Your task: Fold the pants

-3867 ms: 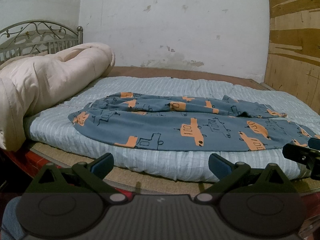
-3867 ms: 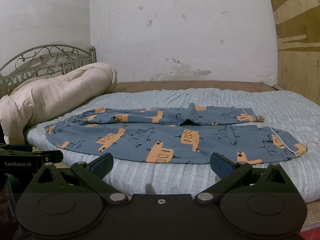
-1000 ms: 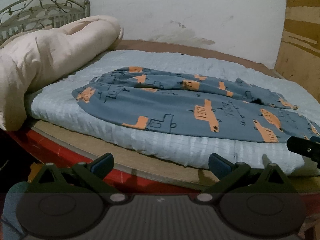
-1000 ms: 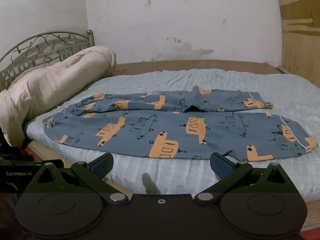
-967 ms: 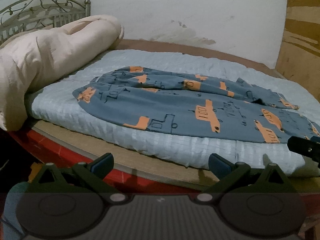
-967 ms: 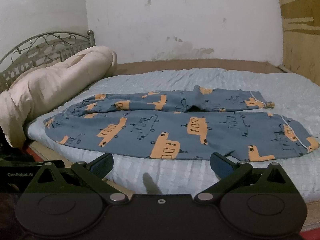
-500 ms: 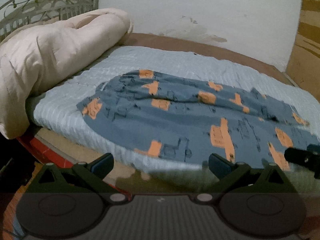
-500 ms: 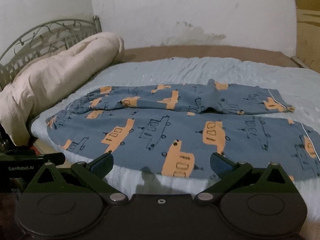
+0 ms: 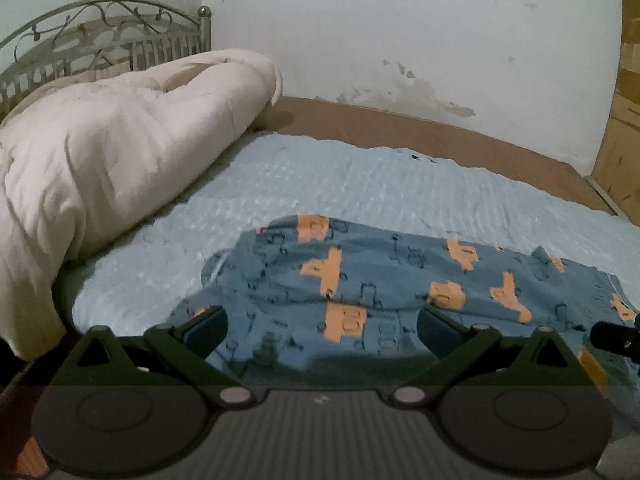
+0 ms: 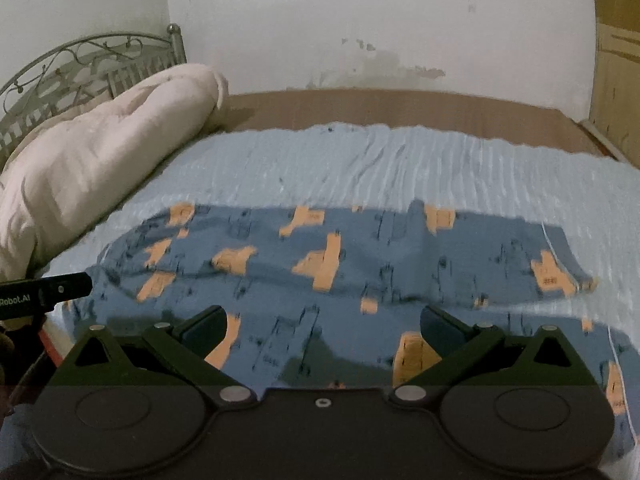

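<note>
Blue pants with orange car prints [image 9: 380,280] lie spread flat across the light blue bedspread [image 9: 360,184], legs to the left, waist to the right. My left gripper [image 9: 320,330] is open and empty, just above the near edge of the leg end. My right gripper [image 10: 324,330] is open and empty over the near edge of the pants [image 10: 340,264], toward the waist side. Each gripper shows at the edge of the other's view. Neither touches the cloth that I can see.
A rolled cream quilt [image 9: 100,168] lies along the bed's left side before a metal headboard [image 9: 100,40]. A white wall stands behind the bed, and a wooden panel [image 10: 616,60] at the right. The bed's brown far edge [image 10: 400,108] shows beyond the bedspread [image 10: 380,168].
Both grippers have moved forward and up from below the bed's front edge to over the near side of the pants. Both stay open.
</note>
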`<state>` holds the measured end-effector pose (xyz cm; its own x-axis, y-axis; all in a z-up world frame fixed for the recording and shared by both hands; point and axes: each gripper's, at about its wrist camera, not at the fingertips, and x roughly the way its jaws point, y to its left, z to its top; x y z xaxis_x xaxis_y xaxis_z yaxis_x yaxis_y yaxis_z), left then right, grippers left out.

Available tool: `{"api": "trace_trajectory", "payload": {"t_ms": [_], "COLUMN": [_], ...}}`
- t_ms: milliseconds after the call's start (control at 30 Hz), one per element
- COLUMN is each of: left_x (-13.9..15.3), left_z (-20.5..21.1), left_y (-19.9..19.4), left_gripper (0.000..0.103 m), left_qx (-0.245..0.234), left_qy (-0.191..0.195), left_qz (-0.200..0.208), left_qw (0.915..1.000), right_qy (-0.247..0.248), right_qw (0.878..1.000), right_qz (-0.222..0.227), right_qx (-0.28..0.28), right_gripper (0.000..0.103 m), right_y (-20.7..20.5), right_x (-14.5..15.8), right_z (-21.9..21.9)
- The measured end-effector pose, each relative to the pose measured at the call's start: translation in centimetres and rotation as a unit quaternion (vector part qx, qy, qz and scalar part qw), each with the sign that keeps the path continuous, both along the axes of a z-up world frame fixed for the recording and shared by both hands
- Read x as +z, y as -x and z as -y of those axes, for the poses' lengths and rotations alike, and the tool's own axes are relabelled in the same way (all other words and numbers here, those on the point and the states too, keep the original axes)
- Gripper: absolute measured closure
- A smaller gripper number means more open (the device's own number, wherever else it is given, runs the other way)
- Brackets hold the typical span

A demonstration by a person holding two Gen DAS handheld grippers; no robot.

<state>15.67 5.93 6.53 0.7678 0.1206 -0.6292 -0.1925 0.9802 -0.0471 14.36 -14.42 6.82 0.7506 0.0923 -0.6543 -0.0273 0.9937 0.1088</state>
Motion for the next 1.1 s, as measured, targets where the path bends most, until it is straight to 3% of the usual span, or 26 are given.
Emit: {"api": "trace_trajectory", "payload": {"t_ms": [233, 400, 600, 733, 900, 1100], "left_x": [0.2, 0.2, -0.1, -0.7, -1.8, -4.0], "left_z": [0.1, 0.5, 0.2, -0.3, -0.5, -0.4], "left_y": [-2.5, -4.8, -6.8, -8.2, -9.9, -12.5], "left_gripper": [0.0, 0.0, 0.0, 0.0, 0.0, 0.0], "left_qx": [0.0, 0.005, 0.004, 0.002, -0.007, -0.025], "left_qy": [-0.024, -0.069, -0.1, -0.115, -0.127, -0.171], "left_qz": [0.001, -0.012, -0.018, -0.024, -0.033, -0.05], "left_qw": [0.9997, 0.9975, 0.9948, 0.9931, 0.9913, 0.9837], "right_qy": [-0.001, -0.007, -0.01, -0.043, -0.004, -0.015], "right_qw": [1.0, 1.0, 0.995, 0.99, 0.982, 0.975], "right_qz": [0.011, 0.018, 0.078, 0.075, 0.076, 0.04], "right_qx": [0.007, 0.015, 0.063, 0.109, 0.172, 0.219], "right_gripper": [0.001, 0.001, 0.001, 0.001, 0.001, 0.001], "right_y": [-2.7, -4.4, -5.6, -7.5, -10.2, -14.7], "right_x": [0.4, -0.5, -1.8, -1.9, -2.2, -4.1], "right_z": [0.5, 1.0, 2.9, 4.7, 4.9, 5.2]}}
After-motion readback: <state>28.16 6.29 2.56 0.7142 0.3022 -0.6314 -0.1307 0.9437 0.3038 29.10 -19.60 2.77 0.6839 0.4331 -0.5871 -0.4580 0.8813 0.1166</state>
